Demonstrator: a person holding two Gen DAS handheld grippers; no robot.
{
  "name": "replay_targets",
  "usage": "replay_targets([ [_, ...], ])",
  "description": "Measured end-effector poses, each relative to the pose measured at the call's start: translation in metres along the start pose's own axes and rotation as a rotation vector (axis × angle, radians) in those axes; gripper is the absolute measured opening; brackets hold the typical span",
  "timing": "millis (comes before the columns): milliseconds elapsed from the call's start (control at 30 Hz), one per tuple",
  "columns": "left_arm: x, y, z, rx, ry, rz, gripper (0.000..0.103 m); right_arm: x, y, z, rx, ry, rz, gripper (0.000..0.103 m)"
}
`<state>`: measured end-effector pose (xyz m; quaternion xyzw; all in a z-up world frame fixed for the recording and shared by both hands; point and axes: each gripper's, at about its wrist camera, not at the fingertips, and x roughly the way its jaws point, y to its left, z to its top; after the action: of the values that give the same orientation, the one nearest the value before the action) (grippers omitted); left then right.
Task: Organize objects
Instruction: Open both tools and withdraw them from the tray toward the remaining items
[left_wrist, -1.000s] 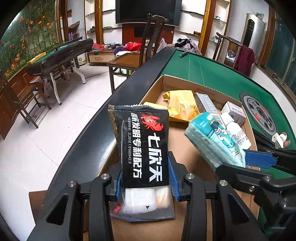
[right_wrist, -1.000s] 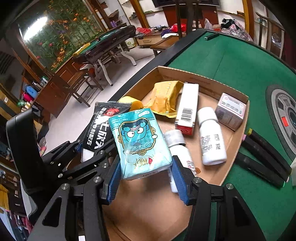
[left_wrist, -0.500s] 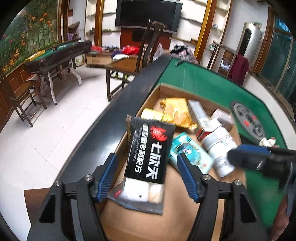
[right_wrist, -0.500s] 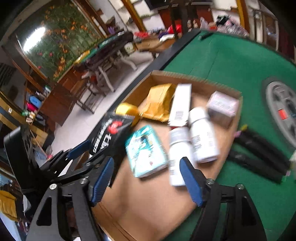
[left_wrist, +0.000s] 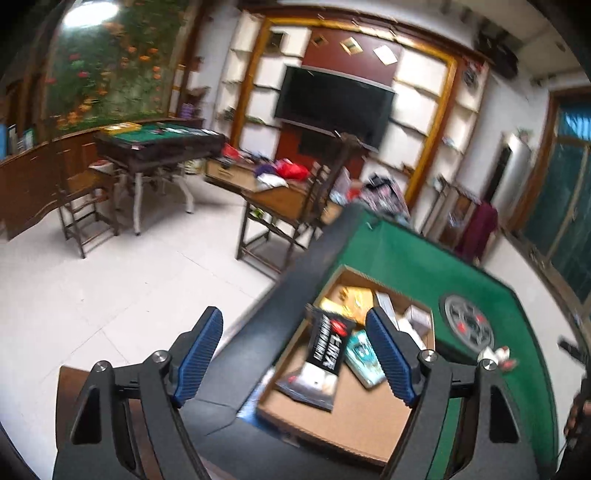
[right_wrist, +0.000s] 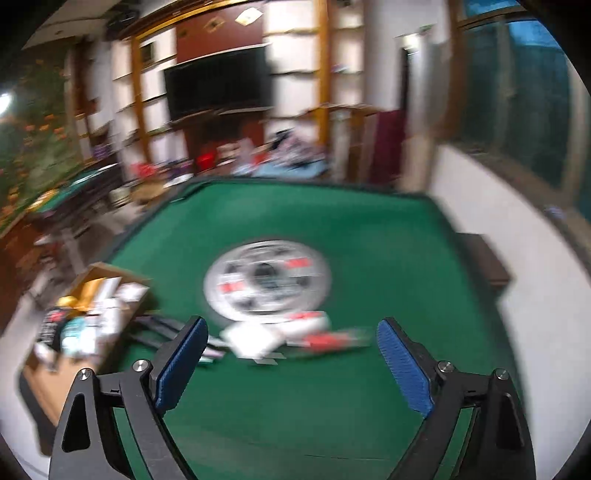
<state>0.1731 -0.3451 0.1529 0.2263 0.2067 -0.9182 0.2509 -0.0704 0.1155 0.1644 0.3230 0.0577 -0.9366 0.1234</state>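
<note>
Both grippers are empty w/ jaws spread wide. Left gripper (left_wrist: 295, 354) hangs above the cardboard box (left_wrist: 354, 424), which sits at the left edge of the green table (left_wrist: 417, 258). Inside the box: black sachet (left_wrist: 327, 350) near the left wall, teal tissue pack (left_wrist: 364, 356) just beside it, yellow packets (left_wrist: 351, 297) toward the far wall, plus white bottles/boxes too blurred to tell apart.

Right gripper (right_wrist: 291, 354) points across the table toward loose items still outside the box: a white packet (right_wrist: 253, 339) and a red-and-white item (right_wrist: 325, 336), both lying near the round centre disc (right_wrist: 267, 280) on its near side. Dark pens (right_wrist: 159, 328) lie on the felt btw box and white packet. This view is heavily smeared, so exact shapes can't be read.

Step in hand, IMO: go fetch the next loose item w/ the right gripper. To do it well: let the view settle first, line the open fingers square across the white packet's narrow side, come down flat to the felt, close gently since it looks thin and flexible. Keep the left gripper clear of the box opening so the drop spot near the box's near wall is free.
</note>
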Motion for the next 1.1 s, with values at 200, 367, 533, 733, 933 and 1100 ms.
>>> replay_targets([
  [200, -0.043, 0.008, 0.007, -0.067, -0.082, 0.060, 0.083, -0.029, -0.090, -0.022, 0.136, -0.057, -0.102, 0.102],
  [367, -0.057, -0.023, 0.009, -0.020, -0.100, 0.072, 0.084, -0.022, -0.134, -0.042, 0.248, -0.039, -0.078, 0.102],
  [533, -0.055, -0.061, 0.002, 0.059, -0.100, 0.061, 0.084, -0.004, -0.137, -0.058, 0.271, 0.009, -0.022, 0.102],
  [733, -0.039, -0.090, -0.006, 0.098, -0.054, 0.027, 0.086, -0.002, -0.122, -0.060, 0.224, -0.008, -0.002, 0.102],
  [933, 0.003, -0.145, -0.032, 0.195, 0.075, -0.060, 0.087, 0.008, -0.102, -0.033, 0.235, -0.029, 0.093, 0.102],
  [1100, 0.047, -0.206, -0.072, 0.303, 0.179, -0.111, 0.087, 0.052, -0.070, -0.011, 0.220, -0.037, 0.124, 0.103],
])
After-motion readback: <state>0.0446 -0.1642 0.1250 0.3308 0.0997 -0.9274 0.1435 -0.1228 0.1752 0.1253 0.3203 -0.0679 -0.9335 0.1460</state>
